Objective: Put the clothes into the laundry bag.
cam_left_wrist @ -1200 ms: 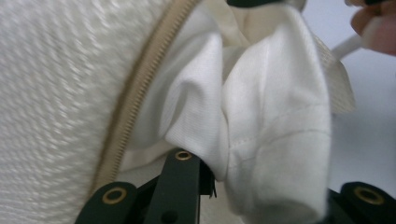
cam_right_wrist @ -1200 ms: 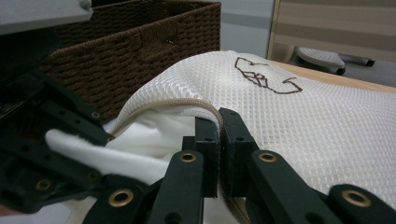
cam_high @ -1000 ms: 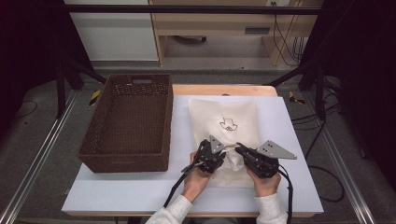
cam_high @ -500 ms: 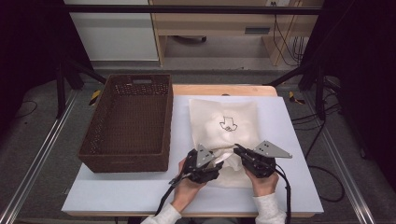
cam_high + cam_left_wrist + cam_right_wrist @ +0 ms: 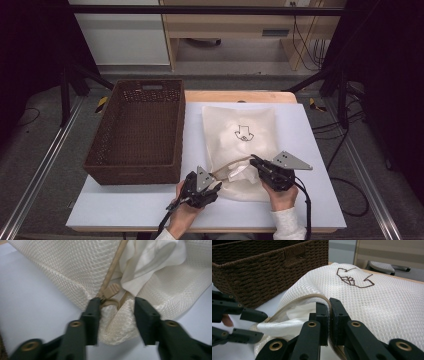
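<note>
Soft, light, limp mesh laundry bag (image 5: pixel 240 145): keep right hand-held gripper (image 5: pixel 329 315) clenched on zipper edge (image 5: pixel 312 297), close released left hand-held gripper (image 5: pixel 116 312) onto zipper pull (image 5: pixel 111 291).

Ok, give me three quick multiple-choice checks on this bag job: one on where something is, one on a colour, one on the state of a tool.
1. Where does the woven basket stand relative to the mesh bag in the high view?
A. to its left
B. to its right
C. on top of it

2. What colour is the bag's zipper?
A. blue
B. tan
C. black

3. What is the right tool doing?
A. hanging open above the basket
B. shut on the zipper edge of the bag
C. lying on the table

Answers:
1 A, the basket sits left of the bag on the white table.
2 B, the left gripper view shows tan tape and pull.
3 B, its jaws pinch the zipper edge.
</note>
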Tool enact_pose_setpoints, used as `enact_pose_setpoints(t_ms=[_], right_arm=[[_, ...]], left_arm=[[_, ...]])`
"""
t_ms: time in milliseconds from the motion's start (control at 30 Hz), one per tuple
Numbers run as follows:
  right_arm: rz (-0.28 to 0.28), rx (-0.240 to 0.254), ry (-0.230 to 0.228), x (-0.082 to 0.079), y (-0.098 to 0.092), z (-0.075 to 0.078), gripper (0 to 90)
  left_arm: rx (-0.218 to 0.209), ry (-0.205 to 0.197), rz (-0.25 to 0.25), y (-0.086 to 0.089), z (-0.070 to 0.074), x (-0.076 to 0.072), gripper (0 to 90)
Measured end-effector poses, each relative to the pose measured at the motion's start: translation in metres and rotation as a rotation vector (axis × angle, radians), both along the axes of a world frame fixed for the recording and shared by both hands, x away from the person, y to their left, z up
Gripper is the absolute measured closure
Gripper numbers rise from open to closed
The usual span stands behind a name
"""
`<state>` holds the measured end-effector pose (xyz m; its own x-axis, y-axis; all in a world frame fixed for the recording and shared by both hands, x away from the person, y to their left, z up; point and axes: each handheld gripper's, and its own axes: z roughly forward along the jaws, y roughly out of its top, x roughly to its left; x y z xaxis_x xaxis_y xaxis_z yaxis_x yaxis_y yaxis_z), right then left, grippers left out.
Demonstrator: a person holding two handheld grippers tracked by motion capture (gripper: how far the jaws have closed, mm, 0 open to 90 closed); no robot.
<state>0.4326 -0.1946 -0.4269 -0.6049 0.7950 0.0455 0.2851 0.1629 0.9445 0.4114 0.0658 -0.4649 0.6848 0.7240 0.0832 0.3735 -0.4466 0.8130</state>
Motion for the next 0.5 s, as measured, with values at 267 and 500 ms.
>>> enact_pose_setpoints(t_ms=[267, 500], right_arm=[[0.012, -0.017, -0.002, -0.001, 0.005, -0.001, 84.3], [0.005, -0.021, -0.002, -0.002, 0.007, -0.001, 84.2]], left_arm=[[-0.03, 0.025, 0.012, 0.025, 0.005, -0.005, 82.0], [-0.029, 0.057, 0.049, 0.032, -0.004, -0.008, 42.3]])
